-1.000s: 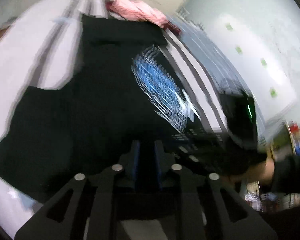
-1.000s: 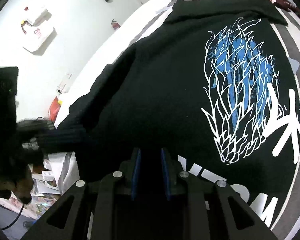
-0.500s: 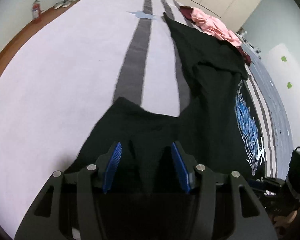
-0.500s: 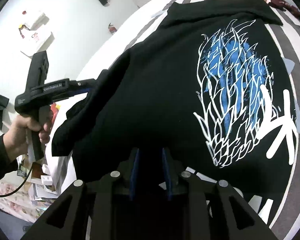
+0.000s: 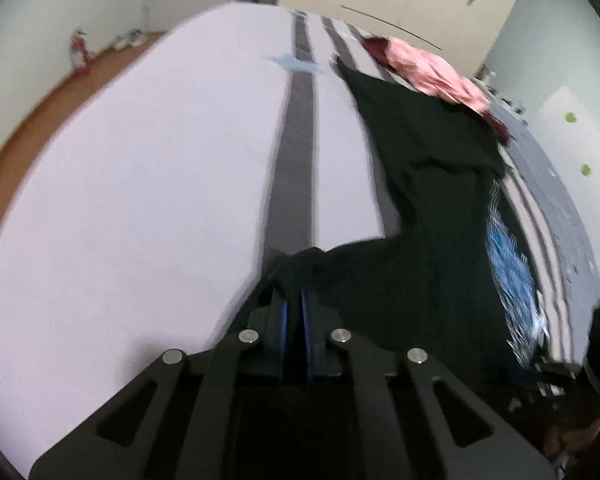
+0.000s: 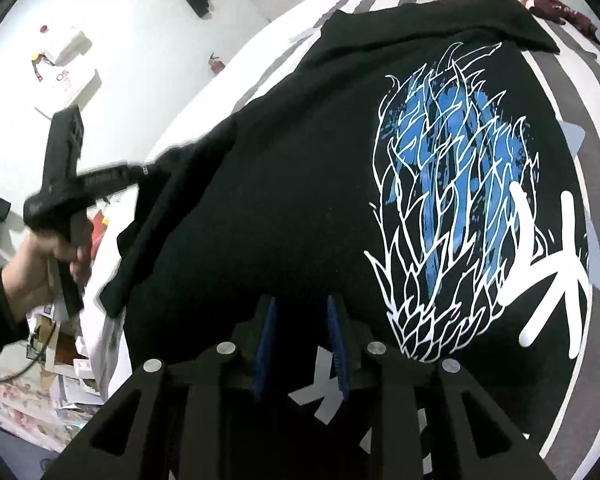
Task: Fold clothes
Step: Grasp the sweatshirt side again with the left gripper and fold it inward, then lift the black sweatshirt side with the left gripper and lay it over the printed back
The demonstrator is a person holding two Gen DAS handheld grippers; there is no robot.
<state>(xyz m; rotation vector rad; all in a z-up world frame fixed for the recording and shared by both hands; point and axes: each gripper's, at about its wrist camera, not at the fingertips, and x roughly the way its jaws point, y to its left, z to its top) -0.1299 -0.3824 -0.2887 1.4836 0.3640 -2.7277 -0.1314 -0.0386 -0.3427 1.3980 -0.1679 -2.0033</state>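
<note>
- Spreading the black T-shirt point(image 6: 284, 184) flat on the bed point(image 5: 140, 168) looks like the step you are in: it lies print side up across the striped bedspread, one sleeve reaching toward the pink garment point(image 5: 432, 70) at the far end.
- Your left gripper point(image 5: 293, 300) has just been closing, and its jaws are now pinched on a bunched edge of the shirt, by the look of it the near sleeve or side hem. In the right wrist view that gripper point(image 6: 140, 170) shows at the shirt's left edge, held in your left hand point(image 6: 32, 272).
- Your right gripper point(image 6: 300, 312) sits low over the shirt near its bottom edge, jaws a little apart with black cloth between the blue pads point(image 6: 268, 344). Whether they truly pinch the cloth or only rest on it, you cannot tell from here.
- Next, I judge, you need to draw the gripped edge across or outward in one even pull, keeping the other side anchored so the body does not drag or wrinkle.
- Hard to read: the left wrist view is smeared by motion, so the exact part gripped is unclear. The shirt's bottom hem is hidden under the right gripper, and the lettering below the blue-and-white print point(image 6: 460, 208) is cut off.
</note>
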